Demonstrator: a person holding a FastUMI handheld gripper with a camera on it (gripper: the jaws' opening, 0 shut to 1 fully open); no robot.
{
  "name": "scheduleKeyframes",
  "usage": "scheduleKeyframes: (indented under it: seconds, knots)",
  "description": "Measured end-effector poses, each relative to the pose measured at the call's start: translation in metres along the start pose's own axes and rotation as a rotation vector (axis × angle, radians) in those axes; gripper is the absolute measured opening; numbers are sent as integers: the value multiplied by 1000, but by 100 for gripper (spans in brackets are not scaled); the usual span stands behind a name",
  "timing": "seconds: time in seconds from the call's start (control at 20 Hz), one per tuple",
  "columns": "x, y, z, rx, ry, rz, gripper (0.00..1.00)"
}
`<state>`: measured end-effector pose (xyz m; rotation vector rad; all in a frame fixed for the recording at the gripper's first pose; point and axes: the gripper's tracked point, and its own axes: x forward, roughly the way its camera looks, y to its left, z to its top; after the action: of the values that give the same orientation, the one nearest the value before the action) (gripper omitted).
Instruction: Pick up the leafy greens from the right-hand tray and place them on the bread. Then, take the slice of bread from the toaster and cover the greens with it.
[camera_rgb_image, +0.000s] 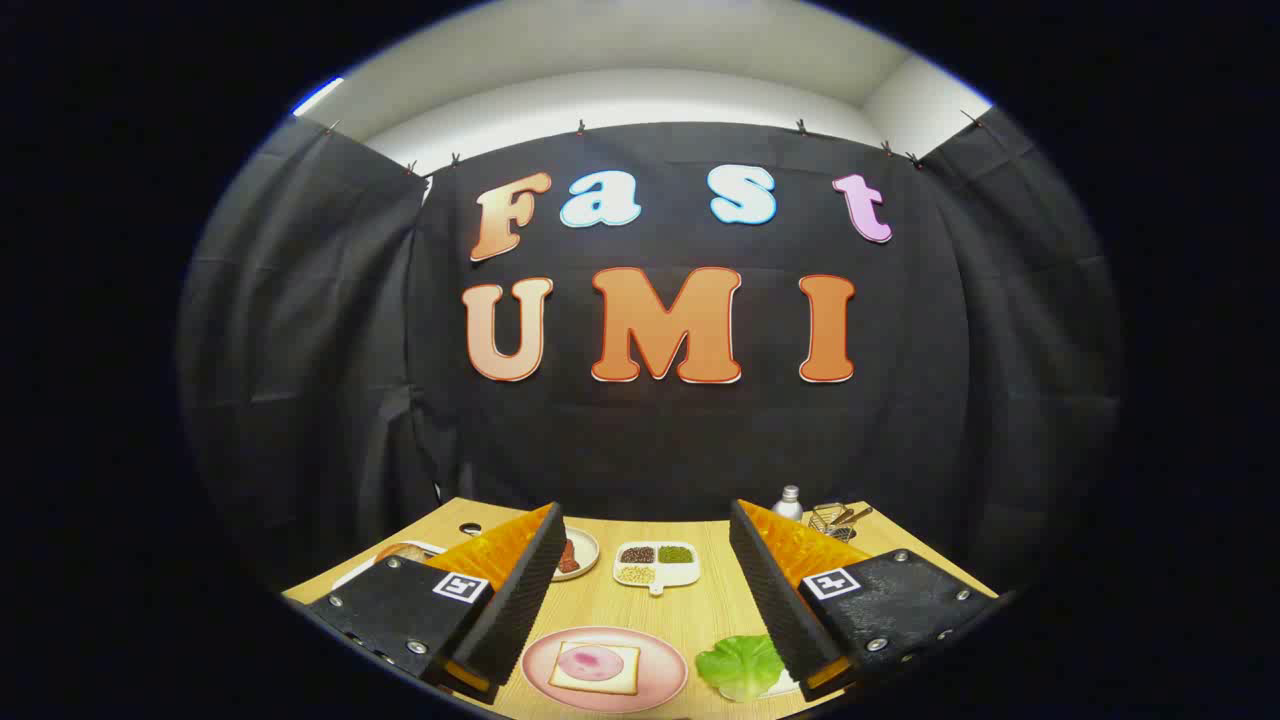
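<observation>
My gripper (640, 595) hangs above the wooden table with its fingers spread wide apart and nothing between them. Below and between the fingers lies a pink plate (604, 669) holding a slice of bread (594, 667) with a pinkish spread on top. The leafy greens (738, 664) rest on a white tray (784, 685) just beside the inner edge of the right finger (775, 590), which hides part of that tray. The toaster cannot be made out.
Beyond the fingers sit a white divided dish (657, 566) of grains and seeds, a small plate (578, 553) with reddish food partly behind the left finger, a bottle (789, 502) and a rack of utensils (835, 520) at the back right. A plate (400, 552) lies at the far left.
</observation>
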<state>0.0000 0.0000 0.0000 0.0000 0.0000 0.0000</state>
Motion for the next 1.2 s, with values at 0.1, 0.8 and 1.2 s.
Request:
scheduleKeyframes:
  seconds: [0.1, 0.8, 1.2]
  knots:
    - [0, 12, -6, 27, 25, 19, 99]
    - [0, -21, -5, 15, 52, -50, 99]
    - [0, -27, -11, -24, 41, -58, 99]
